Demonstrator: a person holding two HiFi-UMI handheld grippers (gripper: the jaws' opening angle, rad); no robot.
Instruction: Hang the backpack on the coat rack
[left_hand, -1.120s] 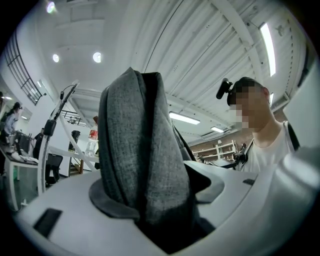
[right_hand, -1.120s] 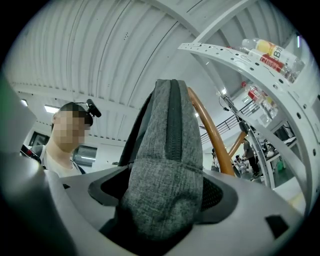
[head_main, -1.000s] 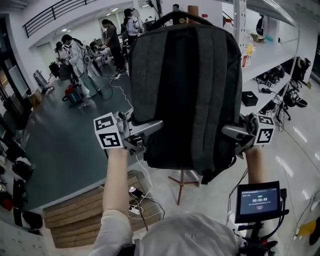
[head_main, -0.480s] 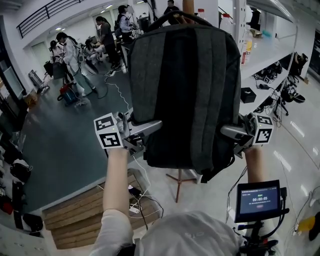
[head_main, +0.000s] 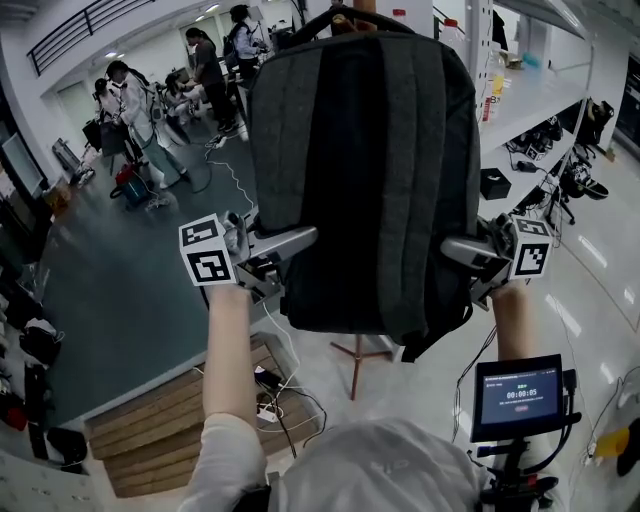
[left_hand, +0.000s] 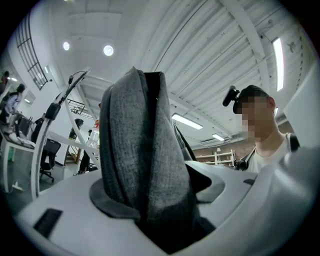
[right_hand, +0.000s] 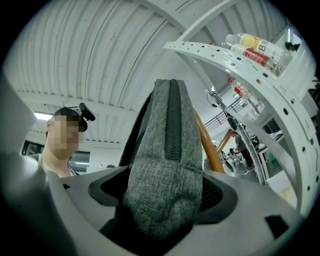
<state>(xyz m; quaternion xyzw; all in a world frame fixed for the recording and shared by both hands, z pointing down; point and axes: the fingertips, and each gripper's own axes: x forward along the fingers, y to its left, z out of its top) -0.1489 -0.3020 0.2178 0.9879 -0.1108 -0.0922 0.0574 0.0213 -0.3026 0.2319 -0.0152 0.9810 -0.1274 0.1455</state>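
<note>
Pinching the soft, probably floppy backpack by its lower side edges, the left hand-held gripper and right hand-held gripper hold it high before the coat rack.

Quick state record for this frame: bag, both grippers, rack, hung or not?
backpack: dark grey, upright, raised
left gripper: shut on backpack, lower left side
right gripper: shut on backpack, lower right side
coat rack: wooden, behind backpack; legs show below it, pole top beside top handle
hung: cannot tell whether the handle is hooked; both grippers grip the bag
</note>
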